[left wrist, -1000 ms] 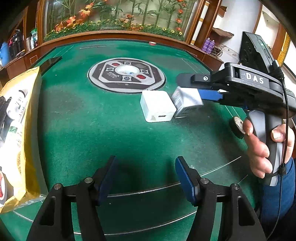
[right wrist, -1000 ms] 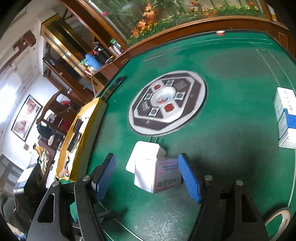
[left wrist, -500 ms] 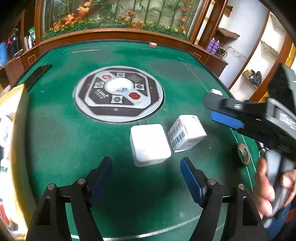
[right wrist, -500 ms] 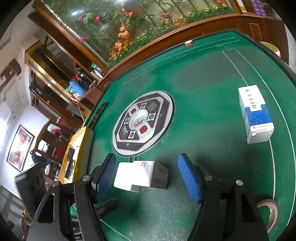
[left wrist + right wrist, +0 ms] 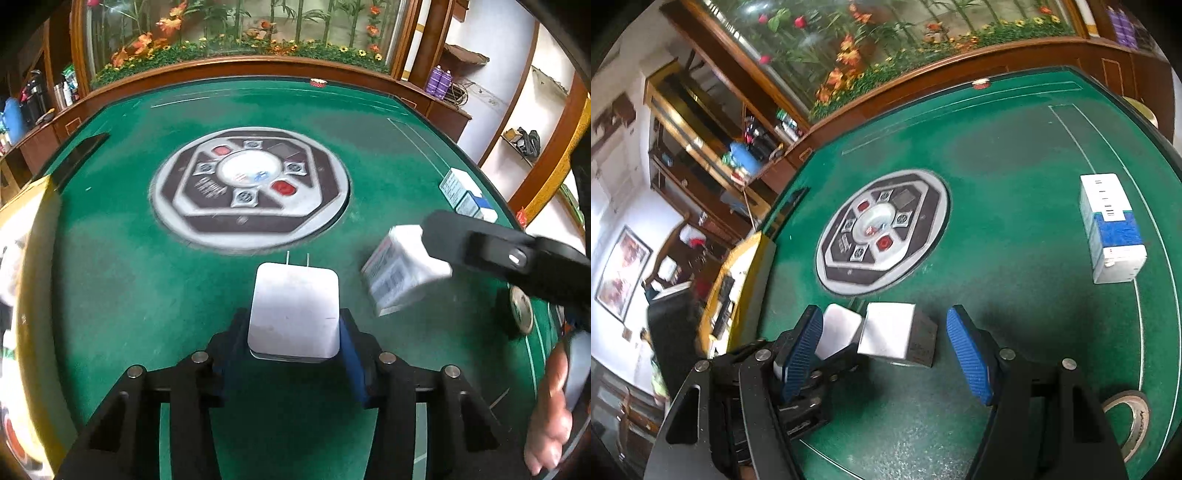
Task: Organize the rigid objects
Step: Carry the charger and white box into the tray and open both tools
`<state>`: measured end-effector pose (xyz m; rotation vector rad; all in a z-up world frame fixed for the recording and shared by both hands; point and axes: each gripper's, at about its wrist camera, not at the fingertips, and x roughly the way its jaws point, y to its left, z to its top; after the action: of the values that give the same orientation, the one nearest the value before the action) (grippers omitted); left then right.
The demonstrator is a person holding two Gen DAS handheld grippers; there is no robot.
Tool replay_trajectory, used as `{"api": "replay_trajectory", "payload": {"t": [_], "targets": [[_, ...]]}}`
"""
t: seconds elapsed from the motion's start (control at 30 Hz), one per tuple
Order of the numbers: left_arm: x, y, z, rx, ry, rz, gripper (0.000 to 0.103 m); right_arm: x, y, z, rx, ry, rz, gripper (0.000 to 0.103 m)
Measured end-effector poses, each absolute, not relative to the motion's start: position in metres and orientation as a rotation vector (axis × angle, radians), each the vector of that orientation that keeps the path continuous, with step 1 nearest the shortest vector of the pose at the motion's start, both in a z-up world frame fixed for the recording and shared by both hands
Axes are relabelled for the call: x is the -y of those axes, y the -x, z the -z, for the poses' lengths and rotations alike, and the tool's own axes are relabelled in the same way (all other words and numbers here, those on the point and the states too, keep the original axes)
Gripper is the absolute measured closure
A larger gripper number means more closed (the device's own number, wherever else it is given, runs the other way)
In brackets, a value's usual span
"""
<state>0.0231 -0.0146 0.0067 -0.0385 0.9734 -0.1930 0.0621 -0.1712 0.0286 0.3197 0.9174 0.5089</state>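
Observation:
A white plug-in charger [image 5: 293,314] lies flat on the green table [image 5: 110,277], prongs pointing away. My left gripper [image 5: 293,323] is closing on it, and its blue pads [image 5: 351,350] sit against the charger's two sides. To its right stands a small white box with a barcode [image 5: 402,273], tilted and blurred. In the right wrist view that box [image 5: 892,332] rests on the felt between the fingers of my open right gripper [image 5: 884,321], whose blue pads [image 5: 967,358] stand clear of it. The charger [image 5: 838,328] shows just left of the box.
A round grey control panel [image 5: 251,188] sits at the table's centre. A white-and-blue carton [image 5: 1112,229] lies at the right. A tape roll [image 5: 1126,417] sits near the right edge. A yellow bag [image 5: 22,295] runs along the left side. A hand [image 5: 550,424] holds the right gripper.
My left gripper moved forward over the table to the charger, and its jaws narrowed from wide open to hugging the charger's sides. The right gripper stayed open around the small box.

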Motion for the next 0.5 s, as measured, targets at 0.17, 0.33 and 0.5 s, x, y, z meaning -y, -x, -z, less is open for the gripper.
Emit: {"api": "replay_trajectory", "payload": {"t": [0.17, 0.33, 0.5], "targets": [[0.001, 0.0, -0.007, -0.96, 0.064, 0.185, 0.054, 0.147, -0.056, -0.02, -0.92, -0.181, -0.462, 0.034], [-0.003, 0.004, -0.009, -0.954, 0.085, 0.191, 0.054, 0.14, -0.057, -0.008, -0.934, -0.118, -0.433, 0.062], [-0.01, 0.009, -0.016, -0.929, 0.109, 0.191, 0.054, 0.143, -0.052, -0.015, -0.889, -0.12, -0.444, 0.063]]}}
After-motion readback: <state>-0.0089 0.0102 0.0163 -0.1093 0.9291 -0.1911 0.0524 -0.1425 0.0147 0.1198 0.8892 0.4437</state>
